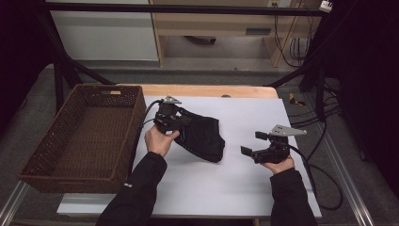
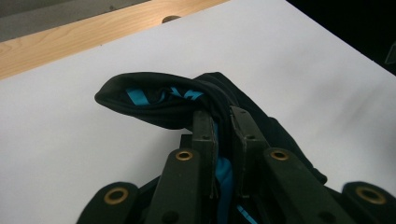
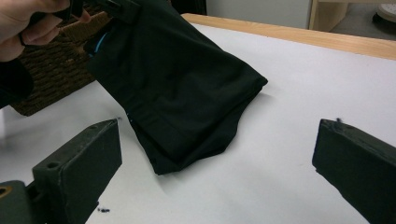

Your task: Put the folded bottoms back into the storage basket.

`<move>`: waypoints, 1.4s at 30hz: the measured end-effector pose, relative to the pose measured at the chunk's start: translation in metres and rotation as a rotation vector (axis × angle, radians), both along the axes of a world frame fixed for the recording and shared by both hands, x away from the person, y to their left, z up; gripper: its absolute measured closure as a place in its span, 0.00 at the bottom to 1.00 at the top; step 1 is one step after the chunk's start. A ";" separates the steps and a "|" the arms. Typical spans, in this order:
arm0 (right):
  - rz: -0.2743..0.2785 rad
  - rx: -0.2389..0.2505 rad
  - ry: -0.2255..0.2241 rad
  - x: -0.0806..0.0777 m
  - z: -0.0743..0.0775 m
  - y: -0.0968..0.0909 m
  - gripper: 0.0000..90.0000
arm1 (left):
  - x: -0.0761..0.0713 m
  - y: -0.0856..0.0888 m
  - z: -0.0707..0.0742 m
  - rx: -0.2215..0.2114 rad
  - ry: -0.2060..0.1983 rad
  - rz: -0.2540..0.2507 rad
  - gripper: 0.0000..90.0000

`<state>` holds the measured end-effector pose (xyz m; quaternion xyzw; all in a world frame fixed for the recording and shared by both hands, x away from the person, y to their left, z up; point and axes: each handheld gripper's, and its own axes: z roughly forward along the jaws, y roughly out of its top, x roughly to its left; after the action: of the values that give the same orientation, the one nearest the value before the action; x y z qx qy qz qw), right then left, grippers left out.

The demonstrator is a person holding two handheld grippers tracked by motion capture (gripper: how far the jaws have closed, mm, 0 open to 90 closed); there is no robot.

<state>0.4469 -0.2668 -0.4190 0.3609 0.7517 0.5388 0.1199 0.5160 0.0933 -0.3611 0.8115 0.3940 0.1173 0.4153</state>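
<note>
Left gripper (image 1: 181,121) clamps a fold of the garment (image 1: 203,137), folded black cloth with a blue print inside, on the white sheet (image 1: 244,188) beside the basket (image 1: 89,136). Right gripper (image 1: 253,143) hovers nearby, jaws wide apart.

A black folded garment (image 1: 203,136) with bright blue markings on its inner side (image 2: 140,98) is held above the white sheet (image 1: 244,183) that covers the table. Its upper edge is pinched between the jaws of the left gripper (image 2: 223,122), which are closed on the bunched fabric. From that edge the cloth hangs down and to the right, and its lower corner is seen touching the sheet (image 3: 187,163). The fabric is smooth and flat, with a stitched seam visible near the lower edge. The garment is located just beside the woven basket (image 1: 84,136).
</note>
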 end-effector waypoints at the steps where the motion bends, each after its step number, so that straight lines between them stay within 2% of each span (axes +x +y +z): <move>1: 0.000 0.000 0.000 0.000 0.000 0.000 0.02 | 0.000 -0.001 0.002 0.001 -0.002 -0.004 0.91; 17: -0.001 0.002 0.001 0.000 0.000 0.000 0.02 | -0.011 -0.010 0.031 0.031 -0.037 -0.055 0.91; 42: -0.004 0.004 0.000 -0.001 0.001 0.000 0.02 | -0.031 -0.006 0.071 0.086 -0.081 -0.106 0.91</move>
<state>0.4460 -0.2672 -0.4180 0.3624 0.7500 0.5401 0.1204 0.4851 0.0872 -0.2899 0.8429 0.3277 0.1448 0.4015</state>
